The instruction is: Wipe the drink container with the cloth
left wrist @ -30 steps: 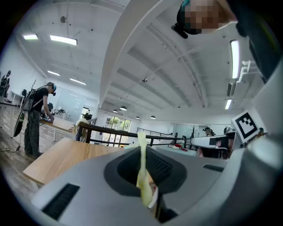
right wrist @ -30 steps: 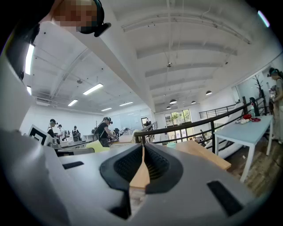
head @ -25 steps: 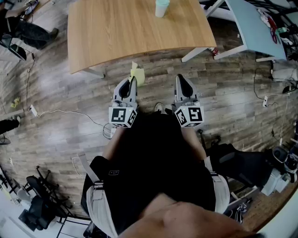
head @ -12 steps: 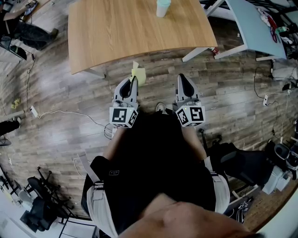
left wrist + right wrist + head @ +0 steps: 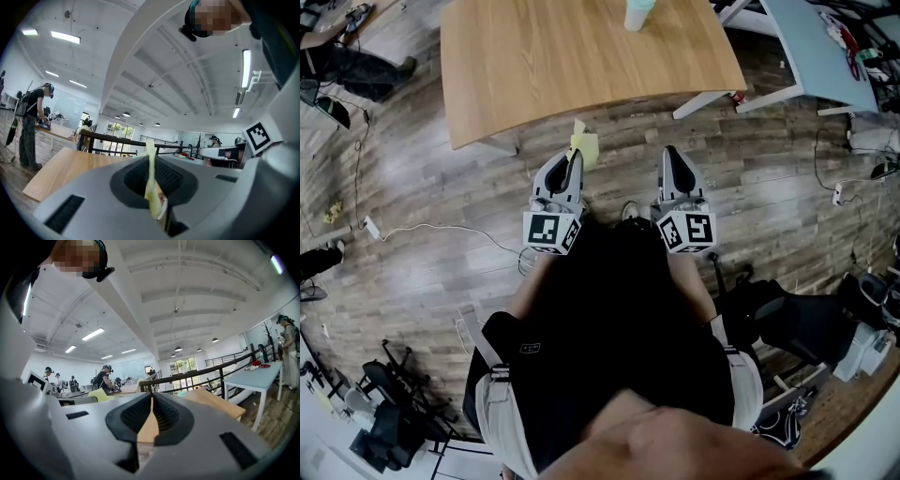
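Fingers of the left gripper clamp the cloth, right gripper clenched empty, drink container at twelve o'clock.

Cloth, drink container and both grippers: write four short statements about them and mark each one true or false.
1. The left gripper is shut on the yellow cloth. True.
2. The right gripper holds the drink container. False: its jaws are together on nothing, and the container stands on the far part of the wooden table.
3. The cloth is pressed against the drink container. False: in the head view the cloth is by the table's near edge, well apart from the container.
4. The drink container stands upright on the table. True.
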Action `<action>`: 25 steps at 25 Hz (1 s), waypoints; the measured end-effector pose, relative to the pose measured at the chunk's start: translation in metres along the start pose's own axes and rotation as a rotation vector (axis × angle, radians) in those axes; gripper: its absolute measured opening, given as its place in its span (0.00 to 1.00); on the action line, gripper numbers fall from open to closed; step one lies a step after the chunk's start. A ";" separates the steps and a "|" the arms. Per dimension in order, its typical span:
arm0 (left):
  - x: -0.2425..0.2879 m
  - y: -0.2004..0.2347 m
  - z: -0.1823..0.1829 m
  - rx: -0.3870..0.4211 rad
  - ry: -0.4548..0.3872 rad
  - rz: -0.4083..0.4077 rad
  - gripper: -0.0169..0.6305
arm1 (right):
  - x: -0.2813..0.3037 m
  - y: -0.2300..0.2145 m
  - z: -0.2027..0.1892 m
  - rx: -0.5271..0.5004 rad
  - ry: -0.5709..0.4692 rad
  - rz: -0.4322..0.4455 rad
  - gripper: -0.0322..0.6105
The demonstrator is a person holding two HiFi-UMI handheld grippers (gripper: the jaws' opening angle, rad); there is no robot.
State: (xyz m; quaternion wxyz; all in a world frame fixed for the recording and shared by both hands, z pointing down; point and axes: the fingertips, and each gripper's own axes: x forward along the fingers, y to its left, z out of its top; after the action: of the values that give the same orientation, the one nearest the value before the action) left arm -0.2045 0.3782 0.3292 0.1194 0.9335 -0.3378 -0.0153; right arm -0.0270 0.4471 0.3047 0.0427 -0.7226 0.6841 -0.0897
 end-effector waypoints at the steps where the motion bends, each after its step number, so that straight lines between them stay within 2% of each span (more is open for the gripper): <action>1: -0.002 0.004 0.001 0.000 0.001 -0.007 0.08 | 0.002 0.005 -0.001 0.001 0.001 -0.005 0.11; 13: -0.003 0.027 0.011 0.013 0.003 -0.051 0.08 | 0.019 0.025 0.002 -0.020 -0.024 -0.019 0.11; 19: 0.030 0.021 0.010 0.008 0.013 -0.063 0.08 | 0.037 0.001 0.006 -0.026 -0.024 -0.018 0.11; 25: 0.081 0.017 0.009 0.013 0.019 -0.041 0.08 | 0.071 -0.040 0.010 -0.029 -0.018 -0.005 0.11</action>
State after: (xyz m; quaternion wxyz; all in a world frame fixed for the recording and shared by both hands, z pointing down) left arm -0.1541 0.3125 0.3282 0.1159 0.9411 -0.3176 -0.0066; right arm 0.0172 0.3784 0.3076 0.0380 -0.7254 0.6833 -0.0734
